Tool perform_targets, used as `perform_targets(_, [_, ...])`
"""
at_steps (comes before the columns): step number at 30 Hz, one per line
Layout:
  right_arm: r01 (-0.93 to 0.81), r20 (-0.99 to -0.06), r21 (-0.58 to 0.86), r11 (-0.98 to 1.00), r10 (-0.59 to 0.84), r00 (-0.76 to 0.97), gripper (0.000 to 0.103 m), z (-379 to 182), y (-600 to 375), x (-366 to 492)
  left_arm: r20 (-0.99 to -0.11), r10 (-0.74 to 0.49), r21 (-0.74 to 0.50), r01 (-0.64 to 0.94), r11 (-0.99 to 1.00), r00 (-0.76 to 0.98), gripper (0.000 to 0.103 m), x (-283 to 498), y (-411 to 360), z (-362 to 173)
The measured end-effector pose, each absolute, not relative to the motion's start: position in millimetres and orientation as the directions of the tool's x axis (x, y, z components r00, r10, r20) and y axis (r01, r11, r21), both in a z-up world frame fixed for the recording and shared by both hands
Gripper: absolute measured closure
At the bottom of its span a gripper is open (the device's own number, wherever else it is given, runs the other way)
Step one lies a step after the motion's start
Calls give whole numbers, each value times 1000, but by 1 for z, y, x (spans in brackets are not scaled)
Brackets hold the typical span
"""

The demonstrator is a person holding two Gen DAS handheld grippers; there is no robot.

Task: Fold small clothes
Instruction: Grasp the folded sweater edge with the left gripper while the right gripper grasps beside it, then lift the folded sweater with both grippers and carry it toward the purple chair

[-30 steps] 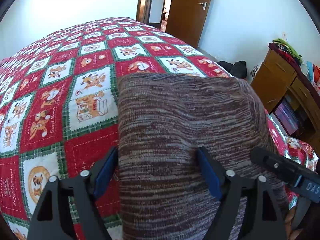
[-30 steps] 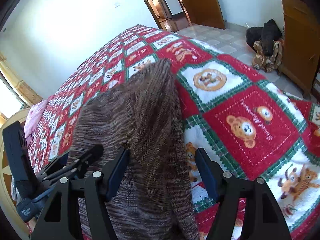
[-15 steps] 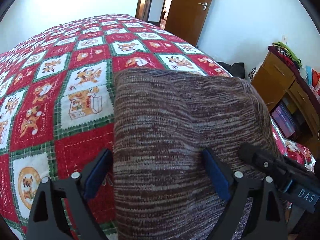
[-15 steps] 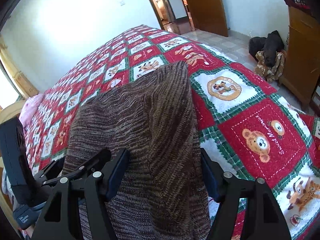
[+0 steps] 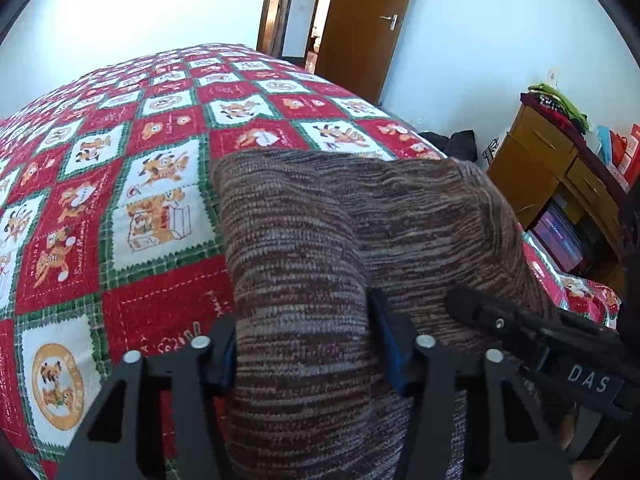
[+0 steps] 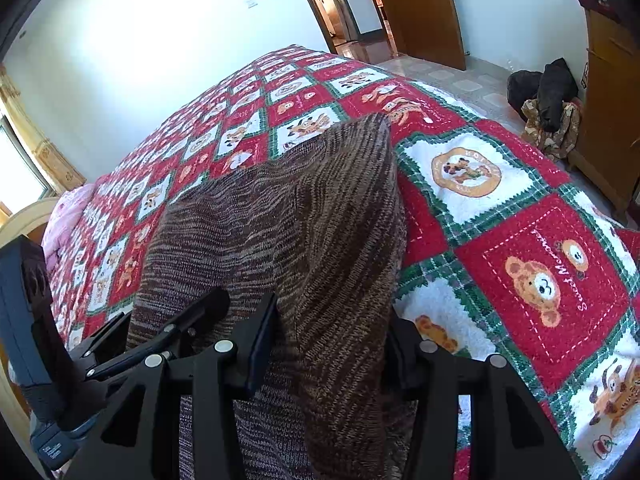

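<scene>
A brown striped knit garment (image 5: 360,240) lies on the red, white and green patchwork bedspread (image 5: 120,200), its near part bunched up toward me. My left gripper (image 5: 308,344) is shut on the garment's left near fold, which fills the gap between the blue pads. My right gripper (image 6: 328,340) is shut on the garment's right near fold (image 6: 320,220). The right gripper's fingers (image 5: 500,320) show in the left wrist view; the left gripper's body (image 6: 32,340) shows in the right wrist view. The garment's near edge is hidden under the fingers.
A wooden cabinet (image 5: 560,184) with piled items stands right of the bed. Dark clothes (image 6: 548,96) lie on the tiled floor by it. A brown door (image 5: 360,28) is open at the far wall. The bedspread stretches away to the left and far side.
Both grippers have narrowed from wide open onto the garment's near folds. The fabric has bunched up between the pads.
</scene>
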State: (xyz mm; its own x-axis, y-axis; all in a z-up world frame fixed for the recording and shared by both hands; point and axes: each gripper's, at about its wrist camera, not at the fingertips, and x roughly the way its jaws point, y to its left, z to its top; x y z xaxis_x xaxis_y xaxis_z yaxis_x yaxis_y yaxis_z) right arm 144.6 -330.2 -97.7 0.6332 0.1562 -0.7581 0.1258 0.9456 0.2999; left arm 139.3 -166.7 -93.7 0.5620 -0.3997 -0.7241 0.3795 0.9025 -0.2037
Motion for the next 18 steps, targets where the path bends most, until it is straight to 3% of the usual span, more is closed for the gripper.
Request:
perform_targets(3, [123,-758,286,950,146,636,56,-96,-328,144,-719,-395,-187,388,902,572,55,137,-169,-93])
perform_targets(5, [107,-755,276,955,147,639,64,-95,-324,144,-718,-392,-185,386,904,575,55,138,-169,-93])
perform_targets(18, [94,-752,166,982,64,656,69,-90,-310,144,-718,-397,-201,376,904,571,62,139,-167,-92])
